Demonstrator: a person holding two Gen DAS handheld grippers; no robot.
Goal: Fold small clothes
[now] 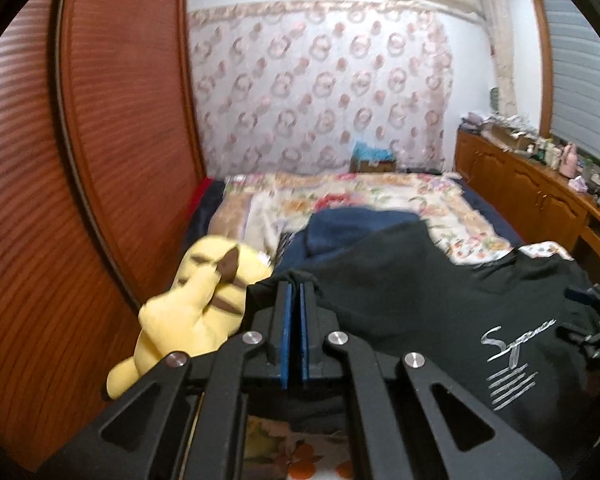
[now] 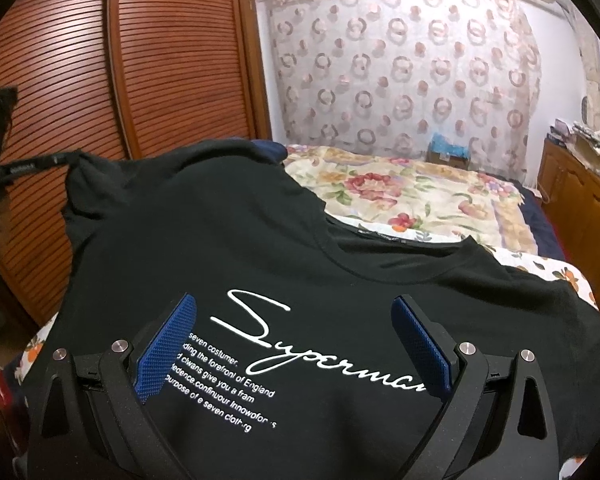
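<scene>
From the left wrist view, the left gripper (image 1: 295,292) had its blue pads clenched together on a pinch of the black T-shirt (image 1: 400,300), apparently a sleeve edge, though the blur made that hard to confirm. A yellow plush toy (image 1: 196,300) lay just to its left by the slatted wooden wardrobe (image 1: 80,160). From the right wrist view, the right gripper (image 2: 296,340) hung released, jaws spread wide over the shirt's white script print, gripping nothing. The T-shirt lay spread on the floral bedspread (image 2: 400,192), one corner lifted toward the wardrobe.
</scene>
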